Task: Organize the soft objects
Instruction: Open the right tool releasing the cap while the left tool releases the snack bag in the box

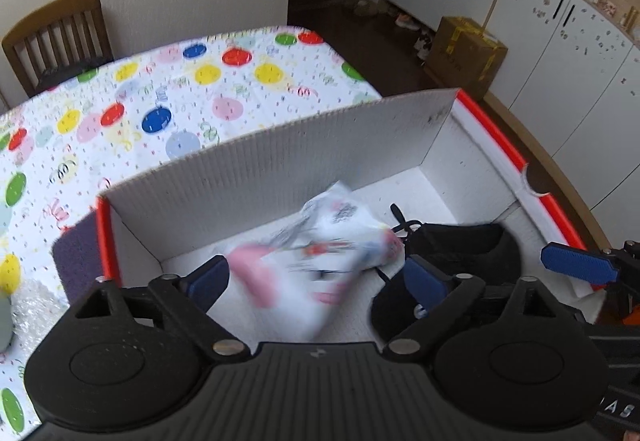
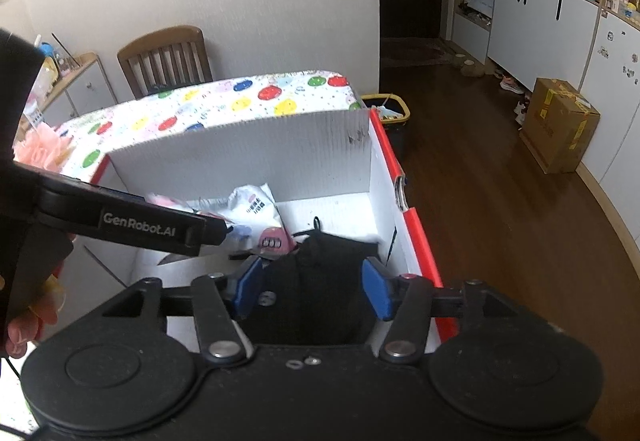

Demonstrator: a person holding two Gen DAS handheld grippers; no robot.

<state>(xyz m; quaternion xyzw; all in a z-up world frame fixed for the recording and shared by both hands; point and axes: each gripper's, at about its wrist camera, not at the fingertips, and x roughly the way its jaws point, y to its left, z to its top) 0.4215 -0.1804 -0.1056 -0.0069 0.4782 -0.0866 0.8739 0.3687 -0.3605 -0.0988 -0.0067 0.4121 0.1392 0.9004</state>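
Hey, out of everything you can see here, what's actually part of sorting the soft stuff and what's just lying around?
Part of the job:
- white printed soft packet, in the box
- black fabric item, in the box
- red and white box
- left gripper, open
- right gripper, open

Just lying about:
- wooden chair
- brown carton on the floor
- balloon tablecloth

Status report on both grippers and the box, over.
Left gripper open, white-and-pink soft packet loose beneath. Right gripper open over black fabric pouch. Both inside red-edged white cardboard box. Nothing blocking.

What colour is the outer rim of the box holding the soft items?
Red on the box rim, white inside; clearest in the right wrist view.
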